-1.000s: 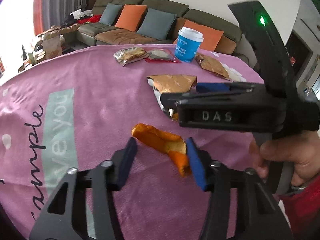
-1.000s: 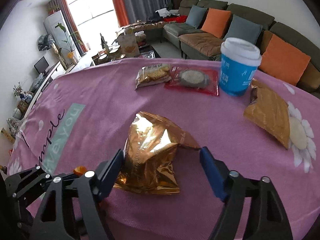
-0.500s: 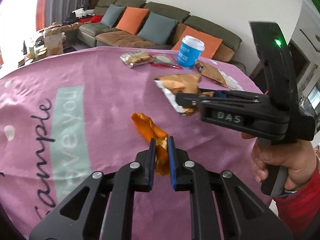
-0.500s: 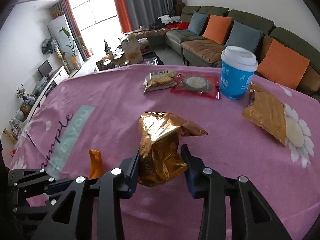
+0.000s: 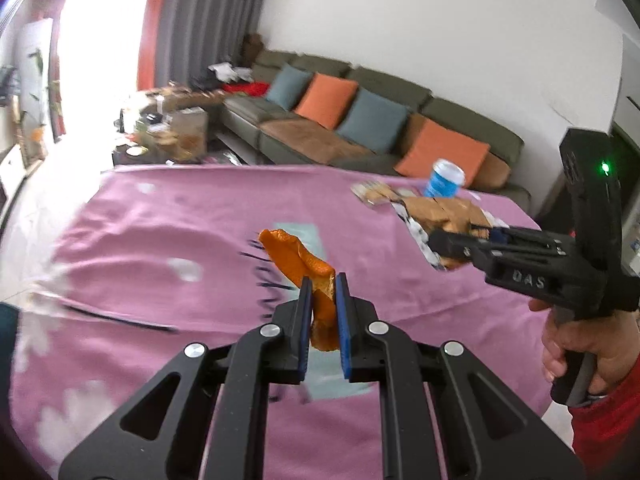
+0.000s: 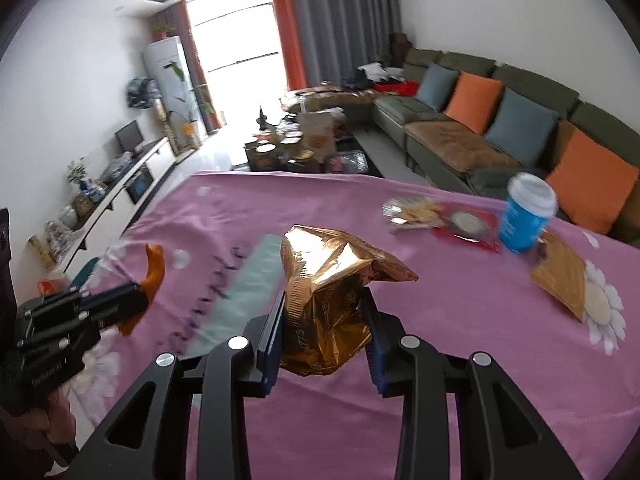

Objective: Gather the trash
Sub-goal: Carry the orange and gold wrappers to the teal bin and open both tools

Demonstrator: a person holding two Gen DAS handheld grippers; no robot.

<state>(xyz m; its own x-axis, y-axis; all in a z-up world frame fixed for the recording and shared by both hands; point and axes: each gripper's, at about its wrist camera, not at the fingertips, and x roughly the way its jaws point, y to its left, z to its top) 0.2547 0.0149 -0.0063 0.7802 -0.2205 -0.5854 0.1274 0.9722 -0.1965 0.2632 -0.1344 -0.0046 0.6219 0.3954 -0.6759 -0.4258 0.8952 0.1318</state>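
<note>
An orange peel (image 5: 294, 256) hangs above the pink tablecloth (image 5: 160, 232), pinched in my left gripper (image 5: 323, 280), which is shut on its lower end. In the right wrist view the peel (image 6: 154, 268) sticks up from the left gripper (image 6: 142, 294) at the left edge. A crumpled gold foil wrapper (image 6: 332, 264) is lifted off the cloth between the blue pads of my right gripper (image 6: 326, 300), whose jaws are closing and pressing its sides. The left wrist view shows the right gripper (image 5: 434, 246) side-on with the wrapper (image 5: 444, 210).
On the far right of the table stand a blue cup with a white lid (image 6: 526, 216), a biscuit packet (image 6: 416, 210), a red packet (image 6: 466, 224) and a flat gold packet (image 6: 560, 276). A green sofa (image 6: 460, 148) lies beyond. A hand (image 5: 592, 344) grips the right handle.
Both grippers have shut on their items and risen off the cloth, the left on the peel, the right on the wrapper. Both views have swung left towards the window.
</note>
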